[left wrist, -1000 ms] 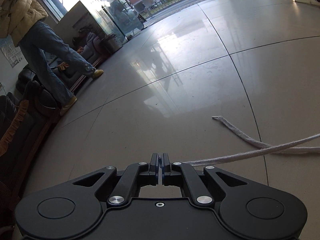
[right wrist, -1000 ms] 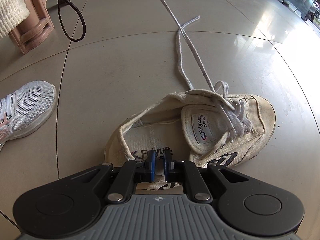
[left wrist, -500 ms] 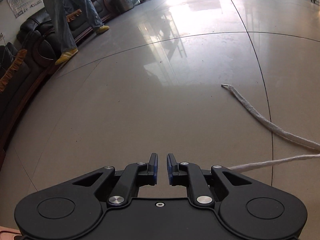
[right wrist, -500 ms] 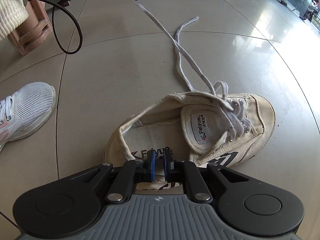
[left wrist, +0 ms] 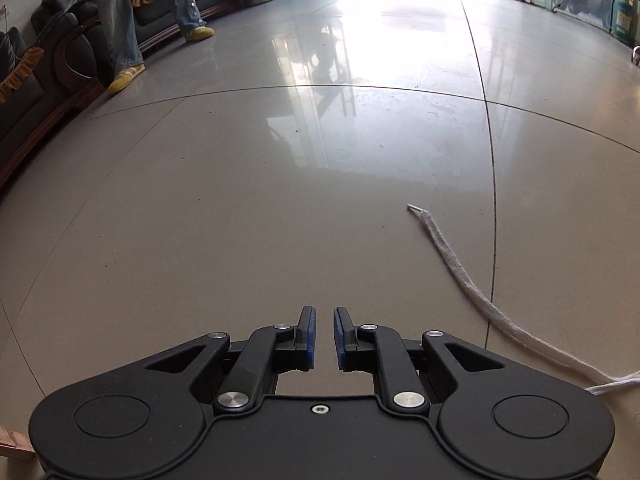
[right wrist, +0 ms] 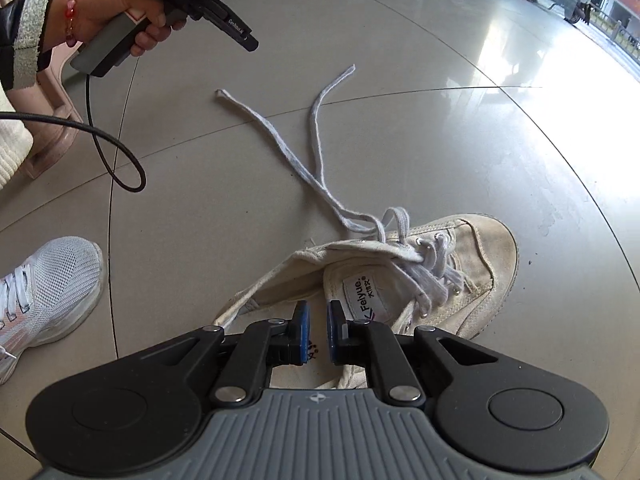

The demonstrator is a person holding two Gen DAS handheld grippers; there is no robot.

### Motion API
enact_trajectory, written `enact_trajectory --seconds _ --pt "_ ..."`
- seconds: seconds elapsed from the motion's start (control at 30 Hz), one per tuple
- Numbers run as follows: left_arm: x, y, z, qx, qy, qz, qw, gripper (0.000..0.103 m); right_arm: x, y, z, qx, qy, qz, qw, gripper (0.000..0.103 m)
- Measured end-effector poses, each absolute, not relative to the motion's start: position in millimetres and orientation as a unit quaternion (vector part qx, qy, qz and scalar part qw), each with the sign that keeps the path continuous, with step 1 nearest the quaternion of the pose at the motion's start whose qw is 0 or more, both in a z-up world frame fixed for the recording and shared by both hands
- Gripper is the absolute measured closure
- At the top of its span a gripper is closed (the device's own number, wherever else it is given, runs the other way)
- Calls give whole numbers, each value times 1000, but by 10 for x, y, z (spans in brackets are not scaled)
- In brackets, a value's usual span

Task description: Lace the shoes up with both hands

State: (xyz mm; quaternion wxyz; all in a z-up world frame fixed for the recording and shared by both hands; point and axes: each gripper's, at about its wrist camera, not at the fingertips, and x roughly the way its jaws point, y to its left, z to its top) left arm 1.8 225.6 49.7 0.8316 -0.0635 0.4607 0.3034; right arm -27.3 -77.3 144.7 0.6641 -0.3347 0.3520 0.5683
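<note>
A cream canvas shoe (right wrist: 480, 256) lies on the tiled floor, partly laced near the toe. Its two loose white lace ends (right wrist: 280, 144) trail away over the floor. My right gripper (right wrist: 318, 312) hovers over the shoe's opening with its jaws a narrow gap apart; only the insole shows between them. My left gripper (left wrist: 324, 320) is slightly open and empty above bare floor. One lace end (left wrist: 452, 268) lies to its right, untouched. In the right wrist view a hand holds the left gripper (right wrist: 248, 42) up at the top left, clear of the laces.
A person's foot in a white mesh sneaker (right wrist: 48, 284) stands left of the shoe. A pink stool (right wrist: 52, 120) and a black cable loop (right wrist: 112, 148) are at the left. Far off, another person's legs (left wrist: 116, 20) stand by dark sofas (left wrist: 40, 92).
The left gripper's jaws parted and let go of the lace, which now lies slack on the floor; that gripper swung away. The right gripper rose slightly over the shoe.
</note>
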Motion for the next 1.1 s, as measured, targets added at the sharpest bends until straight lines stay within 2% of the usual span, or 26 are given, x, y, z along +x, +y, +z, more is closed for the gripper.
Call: enact_trajectory --seconds 0.3,0.37,0.47,0.53,0.67,0.9,1.1 --pt "290 2107 434 -85 454 246 852 91 -185 -605 1206 -346 371 545 667 92" --pt "326 2075 424 -90 454 243 853 82 -170 -605 1205 -343 373 546 667 92" --pt "442 2195 408 -118 454 234 852 79 -153 -599 1203 -338 376 546 668 92" --pt "513 2309 381 -152 456 232 846 74 -154 -591 1205 -339 375 546 668 92" --pt "669 2542 231 -211 469 252 820 74 -147 -597 1206 -337 377 546 668 92" --pt "765 2635 41 -192 485 279 806 75 -138 -618 1235 -335 377 546 669 92" --pt "821 2635 87 -158 494 279 808 76 -131 -648 1209 -334 376 547 669 92"
